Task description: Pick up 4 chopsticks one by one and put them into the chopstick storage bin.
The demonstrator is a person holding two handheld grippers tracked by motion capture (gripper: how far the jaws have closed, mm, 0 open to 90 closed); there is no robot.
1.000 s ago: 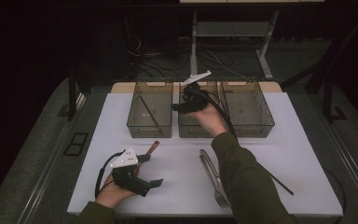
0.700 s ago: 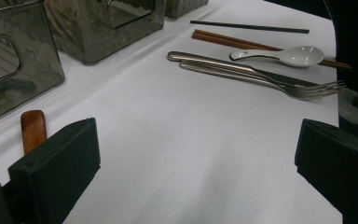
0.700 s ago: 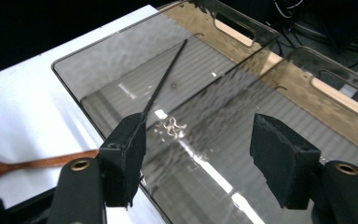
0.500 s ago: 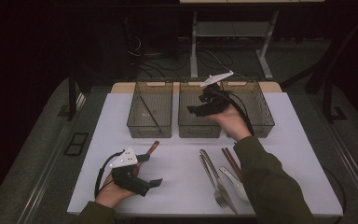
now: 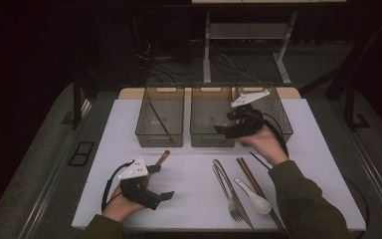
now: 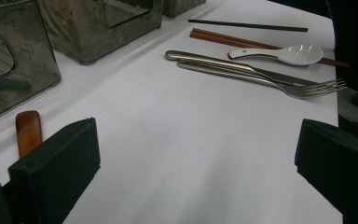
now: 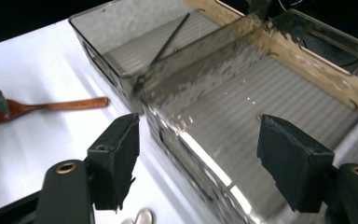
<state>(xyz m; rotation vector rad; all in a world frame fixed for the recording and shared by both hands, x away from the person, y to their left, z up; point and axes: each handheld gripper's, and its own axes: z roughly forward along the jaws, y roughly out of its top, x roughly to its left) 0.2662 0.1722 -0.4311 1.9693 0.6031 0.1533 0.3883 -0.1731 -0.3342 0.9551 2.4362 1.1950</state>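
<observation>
my right gripper hangs over the ribbed floor of the middle clear plastic bin, its jaws just opened wide, pinching nothing. the left bin holds one thin black chopstick. my left gripper rests spread on the white table near a wooden spoon.

Right gripper above the front wall of the middle bin

Its two black jaws stand wide apart with nothing between the pads, having just been opening. Below them lies the clear smoke-tinted middle bin, its ribbed floor bare. Beside it stands a second bin holding a thin dark stick that leans across it. On the white surface to the left lies a wooden spoon, its handle pointing toward the bins.
</observation>
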